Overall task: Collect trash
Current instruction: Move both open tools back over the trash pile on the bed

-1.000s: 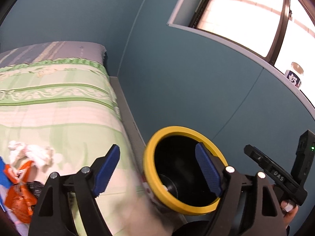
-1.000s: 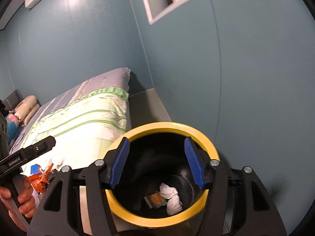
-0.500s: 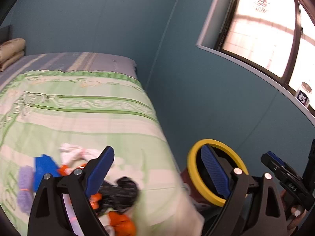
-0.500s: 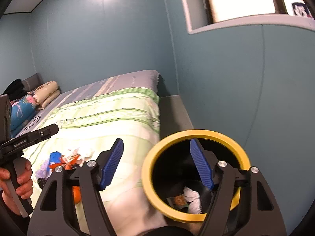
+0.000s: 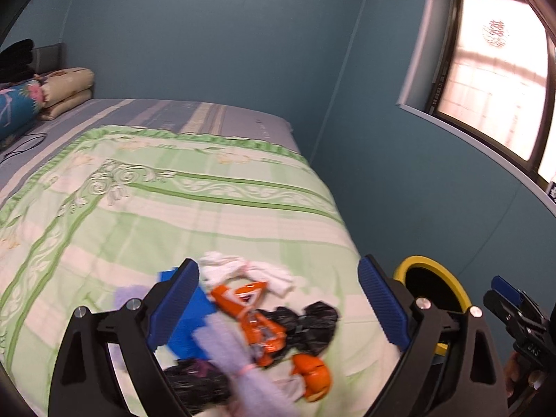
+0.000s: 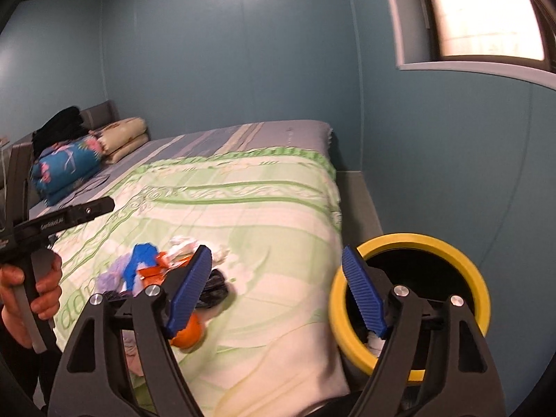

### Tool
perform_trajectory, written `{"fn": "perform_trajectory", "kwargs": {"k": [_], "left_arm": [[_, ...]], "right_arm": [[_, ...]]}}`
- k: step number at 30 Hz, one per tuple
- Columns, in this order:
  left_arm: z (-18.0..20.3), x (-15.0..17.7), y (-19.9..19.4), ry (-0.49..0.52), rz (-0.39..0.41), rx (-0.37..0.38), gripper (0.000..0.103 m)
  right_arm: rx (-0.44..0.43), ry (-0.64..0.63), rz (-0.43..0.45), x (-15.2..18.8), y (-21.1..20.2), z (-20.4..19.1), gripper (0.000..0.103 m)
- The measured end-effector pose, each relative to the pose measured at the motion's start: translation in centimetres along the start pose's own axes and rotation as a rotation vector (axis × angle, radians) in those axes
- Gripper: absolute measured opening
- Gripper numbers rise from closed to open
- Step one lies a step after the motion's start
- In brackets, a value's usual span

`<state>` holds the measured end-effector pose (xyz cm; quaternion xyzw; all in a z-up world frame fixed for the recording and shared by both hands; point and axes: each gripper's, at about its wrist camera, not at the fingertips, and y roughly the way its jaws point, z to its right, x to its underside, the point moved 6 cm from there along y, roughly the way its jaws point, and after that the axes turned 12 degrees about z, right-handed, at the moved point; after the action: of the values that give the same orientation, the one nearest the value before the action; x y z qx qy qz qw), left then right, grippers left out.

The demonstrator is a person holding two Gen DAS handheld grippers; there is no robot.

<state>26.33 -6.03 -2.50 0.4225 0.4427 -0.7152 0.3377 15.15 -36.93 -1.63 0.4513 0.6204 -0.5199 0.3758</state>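
Trash pile point(image 5: 257, 326) heaped on a green-patterned bedspread point(image 5: 173, 215), lower centre of the left wrist view: orange wrappers point(image 5: 257, 316), crumpled white tissue point(image 5: 243, 272), black plastic bags point(image 5: 312, 323), a blue scrap point(image 5: 191, 323) and a pale lilac bundle point(image 5: 226, 351), all blurred. Same pile point(image 6: 163, 271) at lower left of the right wrist view, partly behind a blue finger pad.

Left tool point(image 5: 278, 305) spread wide, jaws just having opened further, framing the pile from above with nothing pinched, no contact visible. Right tool point(image 6: 278, 292) also spread, jaws just having opened further, nothing between the pads.

Black bin with yellow rim point(image 6: 410, 299) beside the bed, lower right of the right wrist view, white tissue inside; also at lower right in the left wrist view point(image 5: 431, 285). Folded quilts point(image 6: 66, 170) at upper left, window point(image 6: 486, 14) at upper right. A hand point(image 6: 31, 288) gripping the left tool's handle at the left edge.
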Motion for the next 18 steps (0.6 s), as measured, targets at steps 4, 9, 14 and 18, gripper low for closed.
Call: {"fn": "perform_trajectory", "kwargs": {"k": [4,9,14,18], "left_arm": [[-2.7,0.3,-1.1,-0.012,0.002,-0.044,0.090],[-5.7,1.4,-1.6,-0.026,-0.017,-0.102,0.091],[-8.6,2.7,-2.0,-0.054,-0.035,-0.150,0.091],[-10.7,3.9,-2.1,-0.072,-0.053,-0.185,0.091]], "right_arm": [[-0.045,-0.022,-0.021,0.7,0.2,-2.4,0.075],[-0.117,-0.058,-0.062,2.3,0.2,-6.1,0.077],[-0.178,-0.092,-0.100,3.8,0.1,-9.2,0.078],[-0.218,-0.125,-0.131,5.2,0.1,-11.4,0.079]]}}
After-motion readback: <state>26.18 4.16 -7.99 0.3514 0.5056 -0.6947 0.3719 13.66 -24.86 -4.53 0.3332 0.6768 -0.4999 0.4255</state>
